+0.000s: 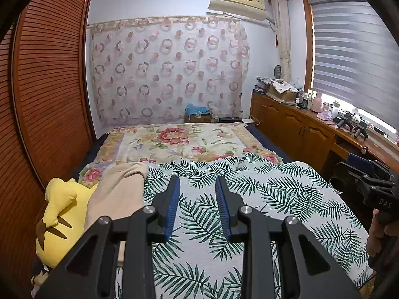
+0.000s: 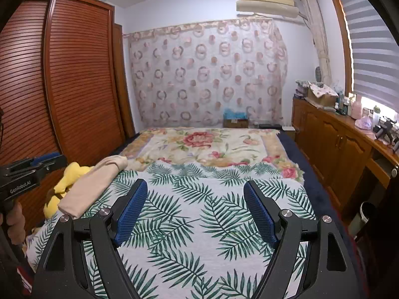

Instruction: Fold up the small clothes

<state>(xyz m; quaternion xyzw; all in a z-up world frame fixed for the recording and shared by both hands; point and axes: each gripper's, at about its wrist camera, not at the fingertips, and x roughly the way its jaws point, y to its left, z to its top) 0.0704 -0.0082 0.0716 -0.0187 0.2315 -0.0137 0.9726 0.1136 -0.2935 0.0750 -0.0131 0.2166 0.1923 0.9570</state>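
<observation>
- Left tongs (image 1: 197,182): blue pads part-open w/ a narrow gap; nothing between them, only the leaf-print cover seen through the gap. Held above the bed, pointing toward the far wall.
- Right tongs (image 2: 195,186): jaws set wide; nothing held. Also above the bed, same heading.
- Each tool shows at the edge of the other's view: right tool at the right edge of the left wrist view, left tool at the left edge of the right wrist view, a hand (image 2: 15,220) wrapped on its grip.
- Beige garment (image 1: 119,189): task item; lies folded/bunched at the left side of the bed, partly on the leaf-print cover, resting against the yellow plush toy. Clear of both tongs, untouched.
- Yellow plush toy (image 1: 62,211): at the bed's left edge, just beside the garment, partly under it.
- Leaf-print cover (image 2: 199,224): white w/ green fronds, spread flat over the near half of the bed.
- Floral blanket (image 1: 179,139): covers the far half of the bed; its near edge is overlapped by the leaf-print cover.
- Louvred wardrobe (image 2: 74,74): reddish wood, along the left side.
- Counter (image 1: 331,129): wooden cabinets along the right wall under the window blind; cluttered w/ boxes, bottles, misc. items too small to tell.
- Patterned curtain (image 1: 169,69) on the far wall, AC unit (image 1: 237,0) above it.
</observation>
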